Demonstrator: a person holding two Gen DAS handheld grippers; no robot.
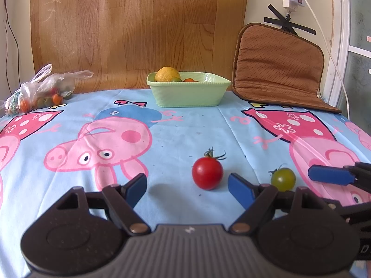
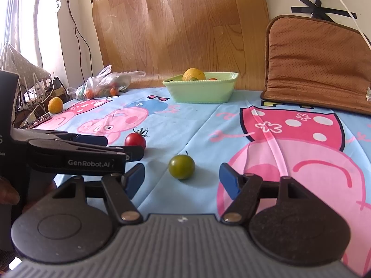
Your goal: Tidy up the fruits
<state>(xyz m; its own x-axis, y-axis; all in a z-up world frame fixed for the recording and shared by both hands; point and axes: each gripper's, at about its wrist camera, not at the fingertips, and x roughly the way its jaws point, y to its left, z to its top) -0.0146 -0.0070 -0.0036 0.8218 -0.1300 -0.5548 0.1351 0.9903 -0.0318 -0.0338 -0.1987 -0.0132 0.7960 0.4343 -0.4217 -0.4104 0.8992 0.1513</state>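
The left gripper has its 2 blue-padded fingers spread wide with nothing between them; the red cherry tomato sits on the cloth just ahead, nearer the right-hand pad but apart from it. The right gripper is likewise spread and holds nothing, and the green cherry tomato lies just in front of the gap between its fingers, touching neither. The 2 tomatoes rest near each other, the red one to the left of the green one, both with their stems on. They lie on a blue cartoon-pig tablecloth covering the bench. Toward the back of the bench stands a pale green rectangular dish holding a yellow-orange citrus fruit and a few small tomatoes. At the far left lies a clear plastic bag with more small red, orange and green fruits inside. In the right wrist view, a loose orange sits at the far left edge of the bench. A brown cushion leans against the wall at the back right, beside a wood-grain sheet.
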